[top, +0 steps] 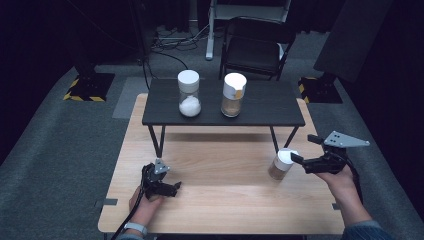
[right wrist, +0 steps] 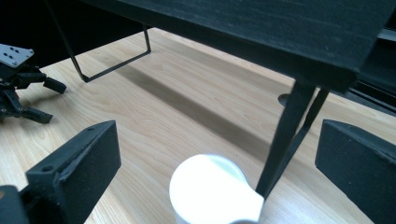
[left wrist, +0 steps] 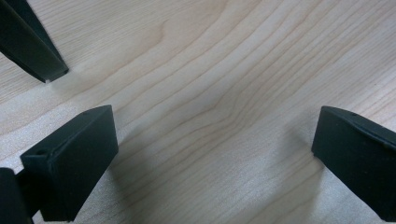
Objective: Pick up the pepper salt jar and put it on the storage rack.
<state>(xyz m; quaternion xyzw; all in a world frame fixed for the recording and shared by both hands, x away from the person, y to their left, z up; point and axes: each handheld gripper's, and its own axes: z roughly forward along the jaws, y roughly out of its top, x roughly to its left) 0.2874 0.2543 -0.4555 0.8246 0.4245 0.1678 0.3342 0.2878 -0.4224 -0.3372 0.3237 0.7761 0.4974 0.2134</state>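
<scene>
Jar (top: 281, 164): small, white lid, brown powder inside; it stands upright on the wooden table (top: 220, 170), near the right leg of the black shelf (top: 265, 102).
Handling: probably light and rigid, with smooth sides that may slip; best squeezed across the body just under the lid (right wrist: 212, 189).
Right gripper (top: 299, 149): jaws spread wide, one on each side of the jar, not yet touching it.
Left gripper (top: 176, 189): jaws apart, holding nothing, low over bare wood.
Shelf jars: a white-powder jar (top: 189, 93) and a brown-powder jar (top: 233, 94), both lidded and upright.
</scene>
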